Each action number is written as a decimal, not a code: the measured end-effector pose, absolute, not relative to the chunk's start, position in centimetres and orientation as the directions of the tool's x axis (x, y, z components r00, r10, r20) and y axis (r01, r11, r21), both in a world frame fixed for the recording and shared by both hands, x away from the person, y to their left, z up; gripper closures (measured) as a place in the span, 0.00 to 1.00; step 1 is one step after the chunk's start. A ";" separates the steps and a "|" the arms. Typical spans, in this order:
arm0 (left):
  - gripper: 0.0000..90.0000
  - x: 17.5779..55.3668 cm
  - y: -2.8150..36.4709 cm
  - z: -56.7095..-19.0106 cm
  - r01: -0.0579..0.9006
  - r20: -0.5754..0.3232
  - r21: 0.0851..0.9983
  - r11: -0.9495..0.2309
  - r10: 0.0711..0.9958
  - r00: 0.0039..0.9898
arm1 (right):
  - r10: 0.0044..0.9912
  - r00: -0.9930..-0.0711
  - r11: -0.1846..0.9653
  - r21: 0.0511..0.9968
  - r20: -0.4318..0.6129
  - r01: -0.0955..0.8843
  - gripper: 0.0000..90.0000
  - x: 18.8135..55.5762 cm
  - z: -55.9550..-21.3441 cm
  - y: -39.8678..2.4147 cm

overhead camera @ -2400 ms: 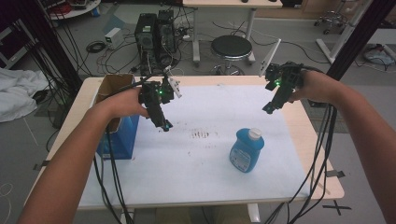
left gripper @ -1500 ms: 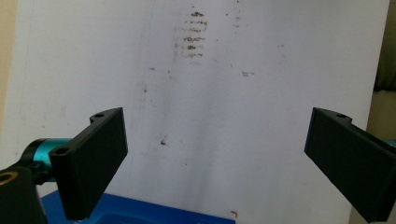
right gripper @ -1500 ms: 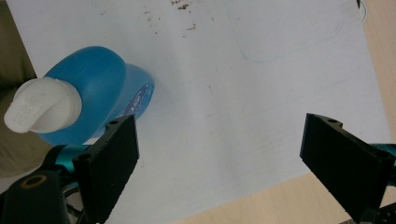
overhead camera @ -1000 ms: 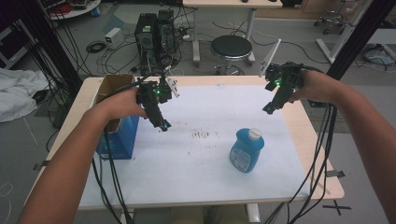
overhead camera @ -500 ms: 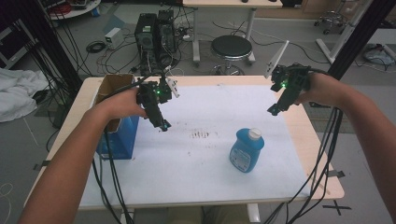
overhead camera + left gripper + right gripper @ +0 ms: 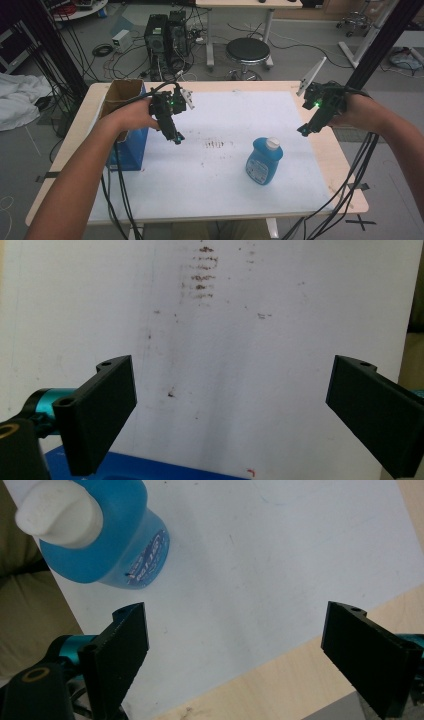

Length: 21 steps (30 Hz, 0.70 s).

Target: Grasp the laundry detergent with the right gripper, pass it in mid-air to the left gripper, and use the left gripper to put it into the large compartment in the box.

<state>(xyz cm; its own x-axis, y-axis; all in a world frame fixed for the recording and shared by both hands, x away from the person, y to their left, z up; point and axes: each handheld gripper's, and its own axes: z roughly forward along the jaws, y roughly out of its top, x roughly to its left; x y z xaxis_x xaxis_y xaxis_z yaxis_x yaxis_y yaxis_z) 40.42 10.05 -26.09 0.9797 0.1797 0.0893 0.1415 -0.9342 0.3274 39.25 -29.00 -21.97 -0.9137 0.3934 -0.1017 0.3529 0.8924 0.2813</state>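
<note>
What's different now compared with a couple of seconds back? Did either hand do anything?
The right gripper has drifted outward toward the table's right edge and slightly lower, its jaws open and empty. Nothing was picked up or let go. The left gripper stayed put beside the blue box, also open, and the blue bottle stands where it did on the white mat.

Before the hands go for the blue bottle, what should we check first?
1. Blue bottle standing upright on the white mat: ok.
2. Right hand-held gripper open, nothing between its jaws: ok.
3. Left hand-held gripper open and empty: ok.
4. Space around the bottle free of other things: ok.
5. White cap shut tight: cannot tell.
6. Right hand-held gripper lined up on the bottle: not ok, the bottle sits off to one side of its jaws.
</note>
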 end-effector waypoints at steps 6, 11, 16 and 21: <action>0.07 40.3 10.0 -26.3 0.133 0.088 0.328 -0.935 0.171 0.981 | 0.450 -0.888 0.865 0.292 -0.095 0.407 0.12 38.2 -23.2 -29.9; 0.07 40.1 10.1 -26.8 0.134 0.078 0.329 -0.935 0.169 0.983 | 0.510 -0.858 0.827 0.312 -0.066 0.468 0.12 37.1 -24.3 -30.6; 0.07 40.0 10.0 -27.0 0.135 0.079 0.331 -0.934 0.170 0.982 | 0.556 -0.831 0.788 0.330 -0.018 0.520 0.12 36.4 -25.1 -31.0; 0.07 40.0 9.9 -27.1 0.134 0.080 0.329 -0.935 0.169 0.982 | 0.586 -0.810 0.764 0.337 -0.004 0.551 0.12 35.5 -26.0 -31.0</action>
<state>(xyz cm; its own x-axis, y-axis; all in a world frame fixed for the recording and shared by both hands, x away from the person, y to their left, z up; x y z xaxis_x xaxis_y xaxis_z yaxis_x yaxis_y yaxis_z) 39.99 9.94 -27.07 0.9825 0.1686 0.0797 0.1336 -0.9347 0.3295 35.49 -31.01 -26.02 -0.8104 0.5859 -0.0037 0.5507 0.7638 0.3367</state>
